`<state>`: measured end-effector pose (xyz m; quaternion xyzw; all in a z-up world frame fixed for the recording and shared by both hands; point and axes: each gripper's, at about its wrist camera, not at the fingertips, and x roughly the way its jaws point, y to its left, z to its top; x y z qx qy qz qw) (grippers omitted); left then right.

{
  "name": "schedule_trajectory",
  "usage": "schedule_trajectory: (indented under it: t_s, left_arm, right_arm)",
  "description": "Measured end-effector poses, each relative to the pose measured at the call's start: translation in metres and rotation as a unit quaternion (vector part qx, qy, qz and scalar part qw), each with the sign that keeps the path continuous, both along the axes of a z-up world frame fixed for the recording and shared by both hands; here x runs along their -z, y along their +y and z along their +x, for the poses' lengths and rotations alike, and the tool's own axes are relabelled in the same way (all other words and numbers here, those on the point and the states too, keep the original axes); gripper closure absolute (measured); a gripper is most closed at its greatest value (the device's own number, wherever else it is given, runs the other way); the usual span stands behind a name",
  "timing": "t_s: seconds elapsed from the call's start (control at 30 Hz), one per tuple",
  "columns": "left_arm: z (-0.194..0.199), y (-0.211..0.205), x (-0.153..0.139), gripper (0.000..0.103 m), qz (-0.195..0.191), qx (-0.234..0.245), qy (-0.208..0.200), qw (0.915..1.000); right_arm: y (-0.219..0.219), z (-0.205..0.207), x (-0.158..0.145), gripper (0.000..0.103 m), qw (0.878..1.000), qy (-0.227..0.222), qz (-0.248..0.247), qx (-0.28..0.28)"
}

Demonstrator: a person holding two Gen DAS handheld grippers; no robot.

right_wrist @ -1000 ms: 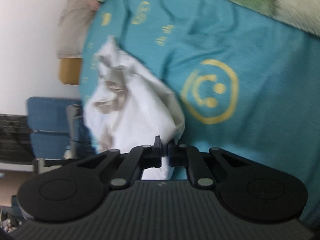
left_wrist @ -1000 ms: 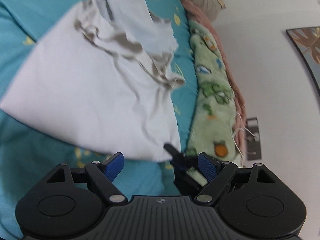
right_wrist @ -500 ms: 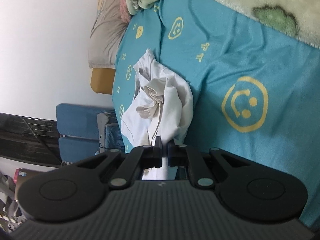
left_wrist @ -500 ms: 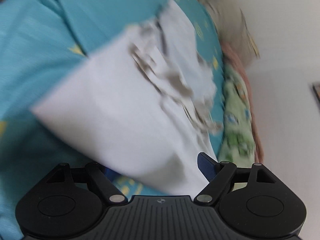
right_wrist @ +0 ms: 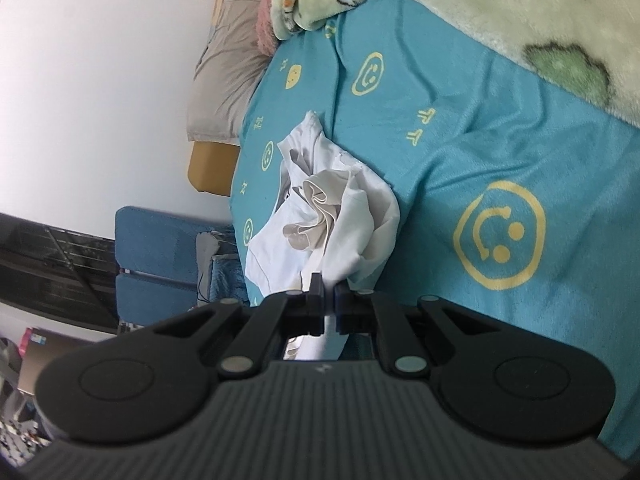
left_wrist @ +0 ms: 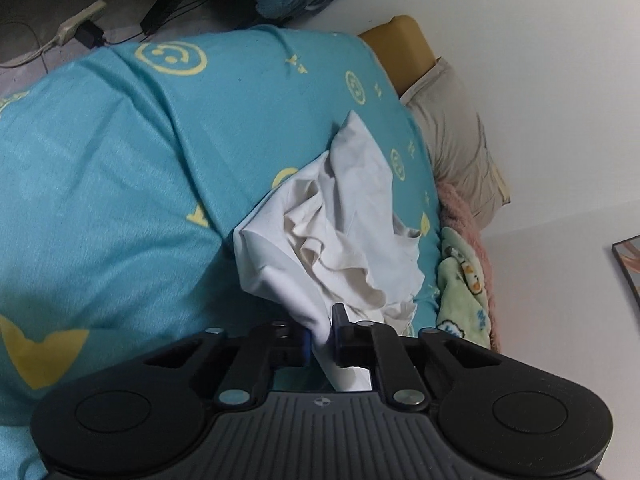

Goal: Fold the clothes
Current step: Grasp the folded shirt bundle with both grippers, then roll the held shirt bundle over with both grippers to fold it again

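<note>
Teal smiley bedsheet [left_wrist: 120, 184] under everything. Your left gripper [left_wrist: 320, 336] and right gripper [right_wrist: 328, 308] each pinch the white garment's [left_wrist: 344, 232] near edge; its crumpled bulk trails straight ahead of both.

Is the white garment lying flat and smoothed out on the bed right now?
No, the white garment is bunched in crumpled folds on the teal bedsheet.

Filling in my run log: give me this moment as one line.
left gripper: jaws shut on white garment | right gripper: jaws shut on white garment | garment bunched, unfolded, on teal bedsheet
</note>
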<state>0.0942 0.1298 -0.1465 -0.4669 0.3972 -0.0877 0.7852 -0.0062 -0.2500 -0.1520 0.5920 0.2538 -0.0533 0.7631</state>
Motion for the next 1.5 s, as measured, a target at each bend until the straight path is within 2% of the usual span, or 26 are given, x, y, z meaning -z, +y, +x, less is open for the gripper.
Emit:
schedule_trajectory:
  t_s: [0.27,0.37,0.47,0.7,0.8,0.93,1.03,1.2,1.33,1.5]
  left_arm:
    - [-0.023,-0.005,-0.049,0.099,0.059,0.038,-0.076,0.9946]
    - [-0.041,-0.002,-0.074,0.100,0.072,0.048,-0.098,0.9915]
    - [-0.069,0.003,-0.102,0.100,0.067,0.055,-0.114,0.9897]
    - [-0.153,0.022,-0.143,0.100,0.053,0.067,-0.096,0.9918]
    - [-0.166,0.022,-0.147,0.099,0.063,0.074,-0.082,0.9919]
    - [-0.142,0.015,-0.146,0.099,0.074,0.074,-0.058,0.9928]
    - [-0.102,0.006,-0.145,0.099,0.094,0.072,-0.039,0.9922]
    - [-0.029,-0.020,-0.137,0.098,0.144,0.072,-0.028,0.9865]
    - [0.028,-0.042,-0.111,0.097,0.184,0.075,-0.014,0.9800]
    - [0.085,-0.058,-0.059,0.098,0.197,0.080,0.007,0.9772]
  right_arm:
    - [0.011,-0.013,-0.027,0.096,0.998,-0.013,-0.069,-0.002]
    - [0.017,-0.028,-0.046,0.096,0.996,-0.027,-0.083,-0.004]
    - [0.025,-0.051,-0.071,0.096,0.994,-0.032,-0.106,-0.018]
    - [0.037,-0.131,-0.119,0.096,0.989,-0.037,-0.134,-0.050]
    - [0.039,-0.142,-0.126,0.096,0.988,-0.026,-0.140,-0.059]
    - [0.034,-0.120,-0.126,0.096,0.988,-0.018,-0.143,-0.054]
    - [0.026,-0.080,-0.121,0.095,0.990,-0.010,-0.133,-0.044]
    - [0.021,-0.003,-0.109,0.095,0.988,0.010,-0.150,-0.028]
    - [0.013,0.051,-0.080,0.095,0.988,0.031,-0.148,-0.022]
    - [0.000,0.104,-0.040,0.093,0.987,0.054,-0.145,-0.053]
